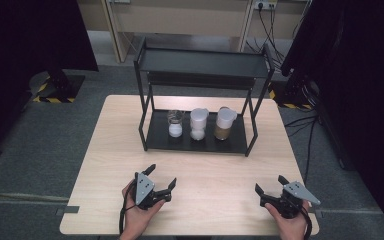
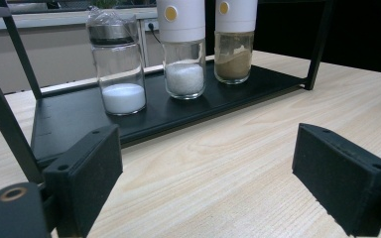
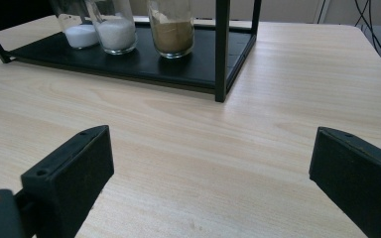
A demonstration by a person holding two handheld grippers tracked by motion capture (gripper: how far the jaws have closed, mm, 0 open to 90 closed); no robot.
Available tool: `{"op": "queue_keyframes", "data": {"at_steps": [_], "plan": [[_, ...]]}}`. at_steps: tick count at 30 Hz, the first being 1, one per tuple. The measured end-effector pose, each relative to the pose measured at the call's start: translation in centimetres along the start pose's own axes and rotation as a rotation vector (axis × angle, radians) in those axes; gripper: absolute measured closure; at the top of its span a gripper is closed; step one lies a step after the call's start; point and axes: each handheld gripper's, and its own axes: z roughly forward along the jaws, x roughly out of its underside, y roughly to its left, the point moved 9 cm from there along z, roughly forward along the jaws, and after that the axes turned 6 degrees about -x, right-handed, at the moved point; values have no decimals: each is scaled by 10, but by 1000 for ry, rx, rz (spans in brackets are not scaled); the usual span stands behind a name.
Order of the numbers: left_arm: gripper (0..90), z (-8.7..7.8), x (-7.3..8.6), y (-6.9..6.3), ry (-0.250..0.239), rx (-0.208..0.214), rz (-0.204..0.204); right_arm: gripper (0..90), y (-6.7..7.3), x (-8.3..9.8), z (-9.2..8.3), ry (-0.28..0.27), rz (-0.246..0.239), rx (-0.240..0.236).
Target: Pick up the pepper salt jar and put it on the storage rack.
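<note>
The left gripper [image 1: 163,176] is resting near the front edge of the pale wooden table [image 1: 115,150], its jaws spread wide and holding nothing. Beyond it, the black metal two-tier rack [image 1: 200,65] is standing at the table's far middle. On its lower shelf three jars are sitting in a row: a clear glass jar with a metal collar and white powder [image 1: 175,124], a white-capped glass jar of white grains [image 1: 198,124], and a white-capped glass jar of brown powder [image 1: 224,124]. The right gripper [image 1: 271,183] is lying well apart at the front right, its jaws equally wide and empty.
</note>
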Motion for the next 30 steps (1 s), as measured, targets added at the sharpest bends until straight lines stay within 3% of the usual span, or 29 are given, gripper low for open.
{"op": "queue_keyframes", "data": {"at_steps": [30], "plan": [[117, 0, 0, -1, 0, 2, -1, 39, -14, 0, -1, -20, 12, 28]]}}
